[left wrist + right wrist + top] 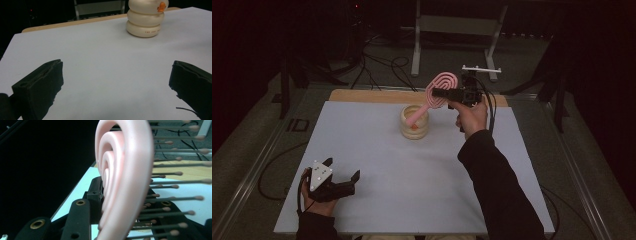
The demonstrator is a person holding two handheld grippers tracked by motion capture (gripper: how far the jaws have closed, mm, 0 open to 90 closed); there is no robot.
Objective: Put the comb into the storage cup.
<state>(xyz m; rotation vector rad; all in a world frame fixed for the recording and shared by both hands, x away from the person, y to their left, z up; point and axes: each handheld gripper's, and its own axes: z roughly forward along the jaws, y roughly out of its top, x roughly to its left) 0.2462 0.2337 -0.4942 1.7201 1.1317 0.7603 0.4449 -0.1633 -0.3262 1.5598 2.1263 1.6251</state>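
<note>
- In the upper centre of the high view, the right gripper (443, 93) pinches the head of a pink plastic hairbrush with a spiral-shaped head (439, 90); its jaws are closed on the head from both sides.
- The brush handle goes down and left into a cream ribbed holder shaped like stacked rings (414, 122), which stands just above the centre of the frame on the white table sheet (412, 185).
- In the right gripper view the spiral head (125, 175) stands on edge between the jaws, with the bristles pointing to the right of the frame.
- The left gripper (343, 179) rests in the lower left of the high view with its jaws spread and nothing between them.
- I think the risk is this: nothing steadies the holder, so if the handle pushes sideways on the rim, the holder can tip over or slide.
- The smooth curved head could also turn or slip in the grip, because the jaws hold it far from the handle end.
</note>
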